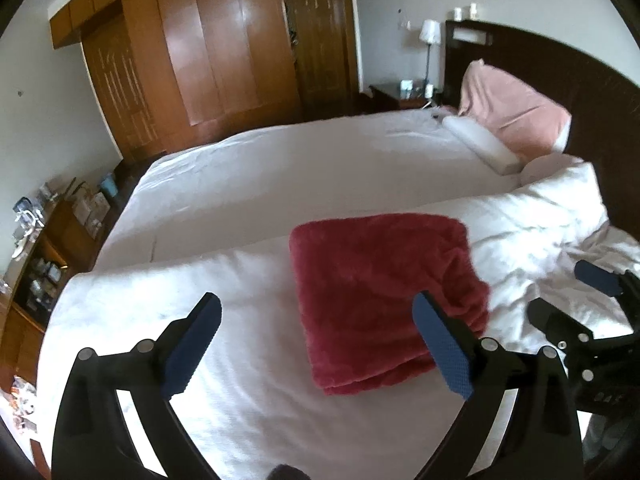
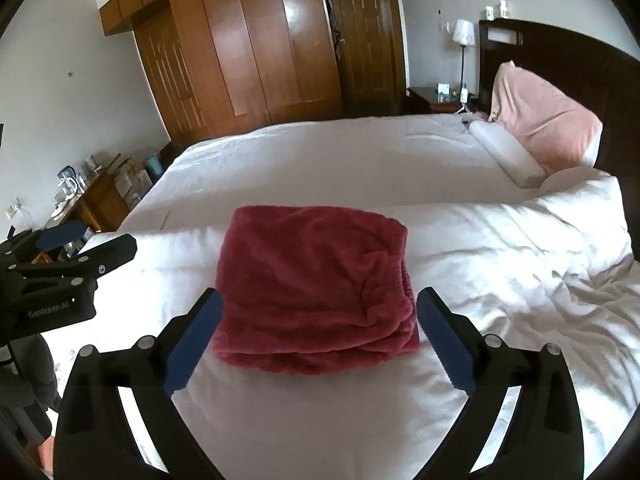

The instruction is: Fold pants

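The dark red fleece pants [image 1: 384,292] lie folded into a thick square stack on the white duvet; they also show in the right wrist view [image 2: 316,284]. My left gripper [image 1: 316,344] is open and empty, held above the bed just short of the stack, with the stack's near left corner between its fingers. My right gripper [image 2: 320,340] is open and empty, its fingers either side of the stack's near edge, not touching it. The right gripper also shows at the right edge of the left wrist view [image 1: 572,296]. The left gripper shows at the left edge of the right wrist view [image 2: 84,244].
The white duvet [image 2: 500,264] is rumpled at the right. A pink pillow [image 2: 544,120] and a white bolster [image 2: 508,152] lie against the dark headboard [image 2: 560,48]. A wooden wardrobe [image 2: 240,48] stands behind the bed, and a cluttered side table [image 2: 76,200] at the left.
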